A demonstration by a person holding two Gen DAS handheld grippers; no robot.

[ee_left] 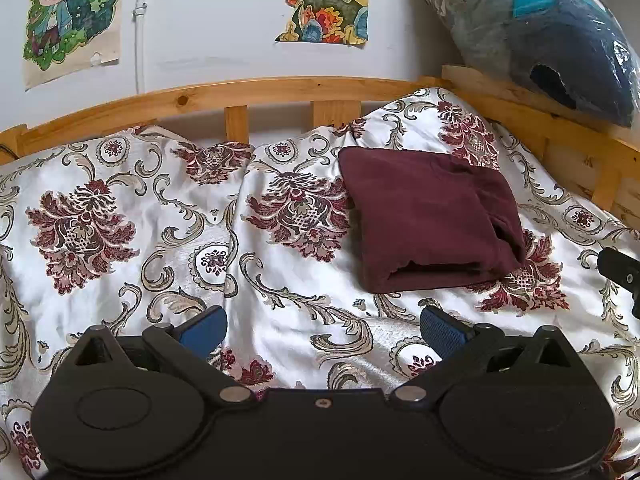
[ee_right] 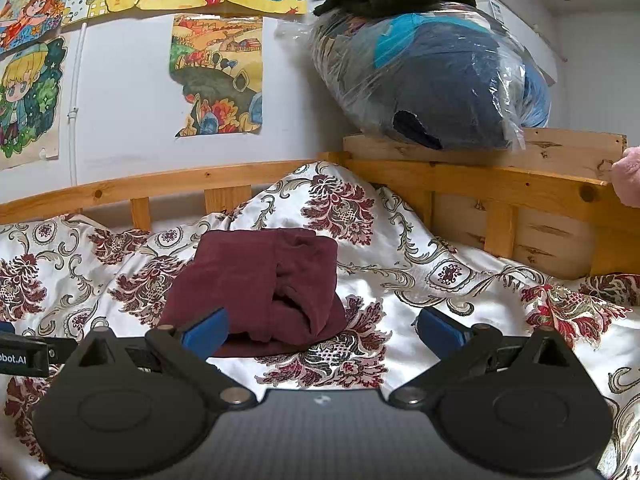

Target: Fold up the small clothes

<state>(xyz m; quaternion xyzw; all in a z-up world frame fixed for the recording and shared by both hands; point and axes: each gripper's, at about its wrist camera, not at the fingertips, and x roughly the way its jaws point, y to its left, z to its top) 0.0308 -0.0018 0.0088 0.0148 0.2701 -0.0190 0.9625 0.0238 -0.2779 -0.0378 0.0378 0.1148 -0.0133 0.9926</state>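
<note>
My left tool [ee_left: 323, 330] is matte black plastic with two round discs, triangular cut-outs, silver pivot pins and a small centre screw; its fingers [ee_left: 442, 334] carry textured blue pads. My right tool [ee_right: 322, 330] matches, though its base shows a carbon-weave pattern.

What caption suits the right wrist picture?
Open right gripper hovering before a folded maroon garment on a floral bedspread.
</note>
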